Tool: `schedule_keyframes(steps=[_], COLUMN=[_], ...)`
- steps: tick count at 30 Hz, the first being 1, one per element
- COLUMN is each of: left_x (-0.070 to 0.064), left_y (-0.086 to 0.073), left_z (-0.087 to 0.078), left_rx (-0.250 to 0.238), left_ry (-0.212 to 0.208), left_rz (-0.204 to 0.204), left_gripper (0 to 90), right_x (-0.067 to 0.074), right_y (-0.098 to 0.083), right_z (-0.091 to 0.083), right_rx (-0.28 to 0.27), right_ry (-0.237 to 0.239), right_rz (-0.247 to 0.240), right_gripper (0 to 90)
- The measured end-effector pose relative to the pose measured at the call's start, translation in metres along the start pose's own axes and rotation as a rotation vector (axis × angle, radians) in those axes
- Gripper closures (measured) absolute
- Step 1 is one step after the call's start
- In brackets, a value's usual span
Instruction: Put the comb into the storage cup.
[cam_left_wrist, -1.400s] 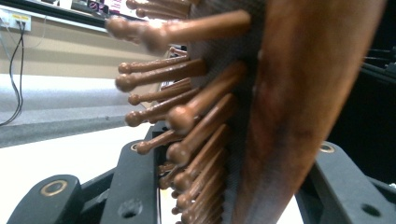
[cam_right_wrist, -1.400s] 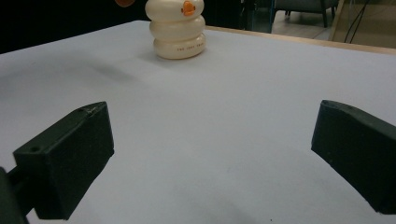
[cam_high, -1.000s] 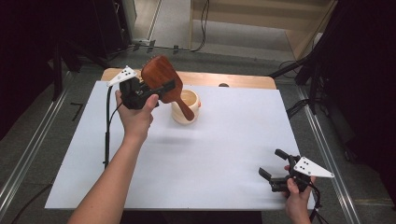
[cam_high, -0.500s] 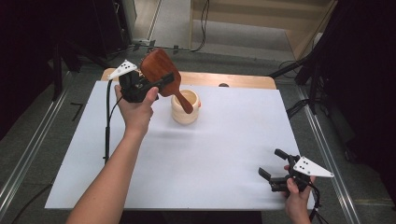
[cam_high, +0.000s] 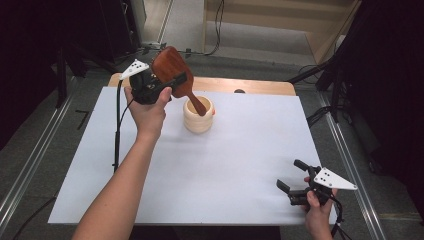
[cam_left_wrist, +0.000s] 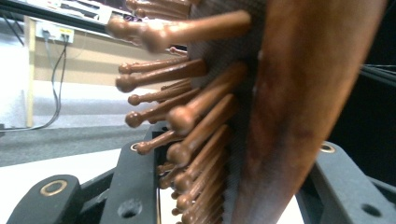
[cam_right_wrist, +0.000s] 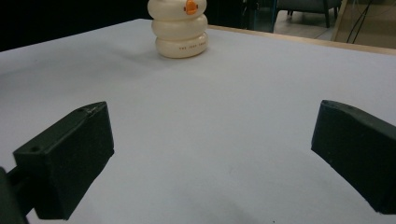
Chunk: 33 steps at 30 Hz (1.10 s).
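A brown wooden hairbrush is clamped by its head in my left gripper, raised above the table's far left. Its handle slopes down into a cream ribbed cup with an orange mark. In the left gripper view the wooden bristle pins and the brush back stand between the black jaws. My right gripper rests low at the table's near right corner, open, with nothing between its fingers. The cup stands far ahead of it.
A white sheet covers the table, with a wooden edge bare at the back. A black cable hangs from the left gripper down to the sheet. Dark stands and cables surround the table on the floor.
The left hand has tipped the brush a little more upright and shifted slightly toward the back, the handle staying in the cup. The right gripper has not moved.
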<state>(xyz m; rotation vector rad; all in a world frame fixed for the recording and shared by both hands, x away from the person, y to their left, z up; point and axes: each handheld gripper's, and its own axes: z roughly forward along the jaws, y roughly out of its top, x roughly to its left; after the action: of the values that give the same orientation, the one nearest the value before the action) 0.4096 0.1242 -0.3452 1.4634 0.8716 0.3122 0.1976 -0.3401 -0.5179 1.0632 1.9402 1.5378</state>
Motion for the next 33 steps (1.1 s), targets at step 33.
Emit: schedule_keyframes(steps=[33], left_x=[0.006], left_y=[-0.012], left_z=[0.029], left_rx=[-0.006], left_ry=[0.106], left_rz=[-0.012], left_gripper=[55.9], right_x=[0.0], right_y=[0.0], right_z=[0.0], right_rx=[-0.005], right_ry=[0.001], right_rz=[0.001], right_gripper=[0.0])
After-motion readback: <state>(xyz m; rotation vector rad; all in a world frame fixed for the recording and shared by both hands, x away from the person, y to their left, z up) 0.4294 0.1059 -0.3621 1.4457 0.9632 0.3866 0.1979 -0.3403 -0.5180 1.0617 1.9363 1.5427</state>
